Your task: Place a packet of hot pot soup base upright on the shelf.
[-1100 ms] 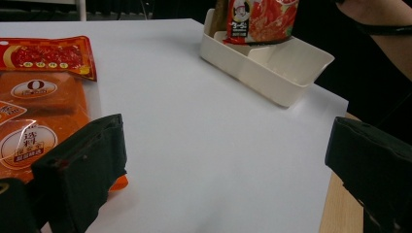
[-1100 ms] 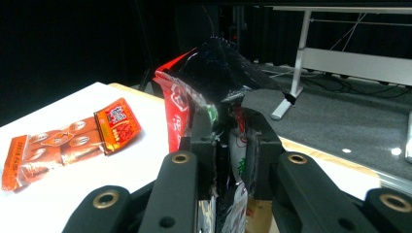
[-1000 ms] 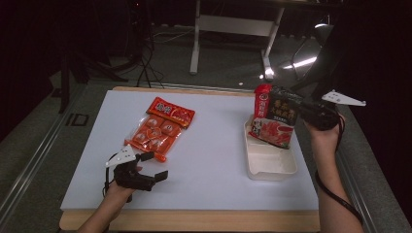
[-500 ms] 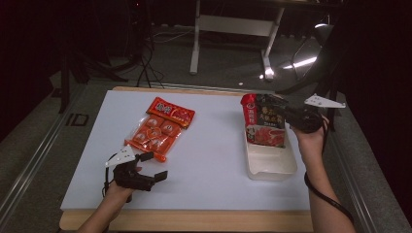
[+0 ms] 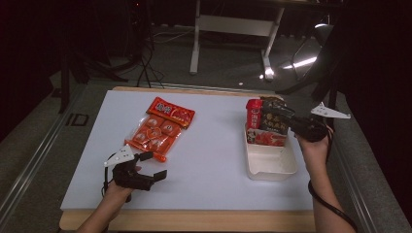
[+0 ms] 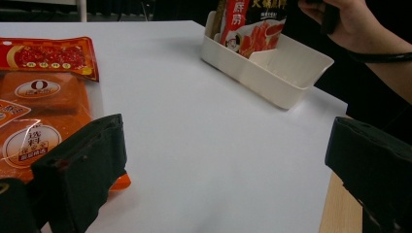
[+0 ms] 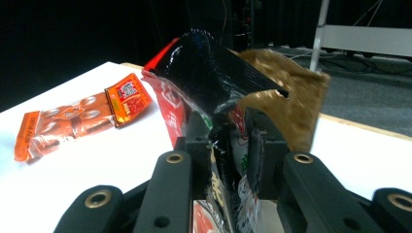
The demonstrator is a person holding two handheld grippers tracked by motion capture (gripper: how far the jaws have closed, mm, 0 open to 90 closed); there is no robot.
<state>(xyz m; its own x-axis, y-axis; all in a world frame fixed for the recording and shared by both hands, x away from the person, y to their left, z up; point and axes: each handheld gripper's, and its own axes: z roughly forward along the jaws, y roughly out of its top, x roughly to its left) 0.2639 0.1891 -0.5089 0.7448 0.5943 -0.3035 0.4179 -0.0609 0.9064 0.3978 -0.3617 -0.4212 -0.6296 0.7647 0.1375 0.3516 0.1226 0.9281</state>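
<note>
A red-and-black sauce packet (image 5: 265, 127) stands upright in the far end of a white tray (image 5: 272, 167) at the table's right. My right gripper (image 5: 287, 120) is shut on the packet's top right edge. In the right gripper view the jaws pinch the crumpled black foil packet (image 7: 214, 82) between them, my right gripper (image 7: 229, 162) closed tight. An orange snack bag (image 5: 160, 128) lies flat at centre left. My left gripper (image 5: 156, 165) rests open near the front left, just in front of that bag, holding nothing. In the left gripper view the orange bag (image 6: 39, 111) lies beside the left jaw.
The tray (image 6: 262, 73) has an inner divider, and its near compartment holds nothing. A person's hand (image 6: 350, 24) holds the right gripper above it. White tabletop (image 5: 214, 160) spreads between bag and tray. The wooden table edge (image 5: 194, 218) runs along the front.
My right gripper has carried the packet left and down into the far end of the tray. My left gripper has stayed put and open.
</note>
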